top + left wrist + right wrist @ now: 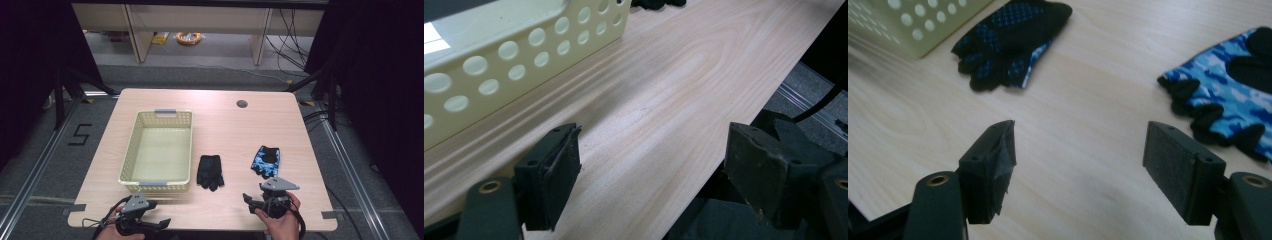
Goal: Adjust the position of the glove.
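A black glove point(210, 171) lies on the wooden table point(225, 125) just right of a cream perforated basket point(157, 150). Further right lies a blue camouflage fingerless glove point(265, 161). My right gripper point(254, 192) hovers near the front edge below the blue glove, and it is open. In the right gripper view its jaws point(1078, 160) stand wide over bare wood, with the black glove point(1008, 40) ahead on the left and the blue glove point(1228, 85) ahead on the right. My left gripper point(159, 212) sits at the front left, open and holding nothing point(651, 175), beside the basket wall point(499, 55).
The basket has nothing in it and has grey handles at both ends. A round cable hole point(242, 104) sits near the table's far edge. Dark curtains flank the table, and shelving legs and cables lie on the floor beyond it.
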`<state>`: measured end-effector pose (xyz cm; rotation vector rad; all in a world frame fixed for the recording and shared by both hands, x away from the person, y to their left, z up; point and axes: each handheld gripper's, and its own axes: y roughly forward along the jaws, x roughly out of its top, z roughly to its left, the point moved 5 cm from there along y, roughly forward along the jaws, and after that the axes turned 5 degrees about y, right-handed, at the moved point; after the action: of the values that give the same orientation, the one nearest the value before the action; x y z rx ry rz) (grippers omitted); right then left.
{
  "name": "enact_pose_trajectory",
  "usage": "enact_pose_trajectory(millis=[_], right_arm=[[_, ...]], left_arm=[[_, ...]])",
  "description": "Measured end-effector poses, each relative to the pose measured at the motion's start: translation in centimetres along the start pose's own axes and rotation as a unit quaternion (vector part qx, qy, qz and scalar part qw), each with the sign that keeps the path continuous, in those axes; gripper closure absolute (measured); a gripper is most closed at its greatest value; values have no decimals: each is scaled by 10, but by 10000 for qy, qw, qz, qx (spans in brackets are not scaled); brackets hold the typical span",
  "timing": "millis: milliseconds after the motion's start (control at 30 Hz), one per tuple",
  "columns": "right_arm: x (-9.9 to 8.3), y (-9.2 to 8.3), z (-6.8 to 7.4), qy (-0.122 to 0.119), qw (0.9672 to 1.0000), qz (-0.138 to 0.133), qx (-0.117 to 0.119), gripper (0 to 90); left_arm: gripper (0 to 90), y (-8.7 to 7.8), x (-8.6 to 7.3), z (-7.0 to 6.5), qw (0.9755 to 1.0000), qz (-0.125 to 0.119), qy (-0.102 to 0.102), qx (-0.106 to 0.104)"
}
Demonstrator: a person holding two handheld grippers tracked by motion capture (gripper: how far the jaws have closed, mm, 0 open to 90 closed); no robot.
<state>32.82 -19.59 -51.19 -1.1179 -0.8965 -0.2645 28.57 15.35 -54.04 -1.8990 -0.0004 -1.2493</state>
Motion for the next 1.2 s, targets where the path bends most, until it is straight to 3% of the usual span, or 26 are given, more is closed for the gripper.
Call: enact_pose_trajectory(millis=[67, 233, 333, 400, 500, 733, 800, 900, 933, 967, 1000, 1200], right_arm=[[6, 5, 2, 7, 10000, -46, 3, 303], [24, 19, 8, -72, 9999, -136, 9, 308], [30, 25, 10, -150, 9998, -90, 23, 311], [38, 34, 17, -48, 9999, -52, 110, 311], [45, 44, 19, -164, 9997, -54, 156, 314], [58, 61, 24, -216, 9997, 10, 130, 314], [61, 65, 26, -123, 9998, 82, 158, 314], [64, 69, 26, -176, 9997, 52, 138, 315], [65, 70, 28, -68, 9998, 128, 115, 315], [67, 75, 26, -172, 9998, 56, 81, 315], [68, 77, 27, -152, 9996, 196, 110, 315], [73, 89, 28, -32, 9996, 274, 90, 316]], left_arm=[[218, -1, 0, 1, 9999, 55, 111, -46], [218, 0, 1, 0, 10000, -97, 4, 0], [218, 0, 1, 0, 9999, -100, 4, 6], [218, 0, 1, 0, 10000, -89, 13, -2], [218, 0, 1, 0, 9999, -102, 8, 11], [219, 0, 2, 0, 9999, -142, 7, 21], [219, 0, 2, 0, 9999, -148, -2, 19], [219, 0, 2, 0, 9999, -156, -6, 19], [219, 0, 2, 0, 9999, -152, -4, 19], [219, -1, 1, 1, 9999, -137, 12, 22], [219, -2, 1, 0, 10000, -77, 23, -13], [219, -3, 1, 2, 9999, 18, 134, 25]])
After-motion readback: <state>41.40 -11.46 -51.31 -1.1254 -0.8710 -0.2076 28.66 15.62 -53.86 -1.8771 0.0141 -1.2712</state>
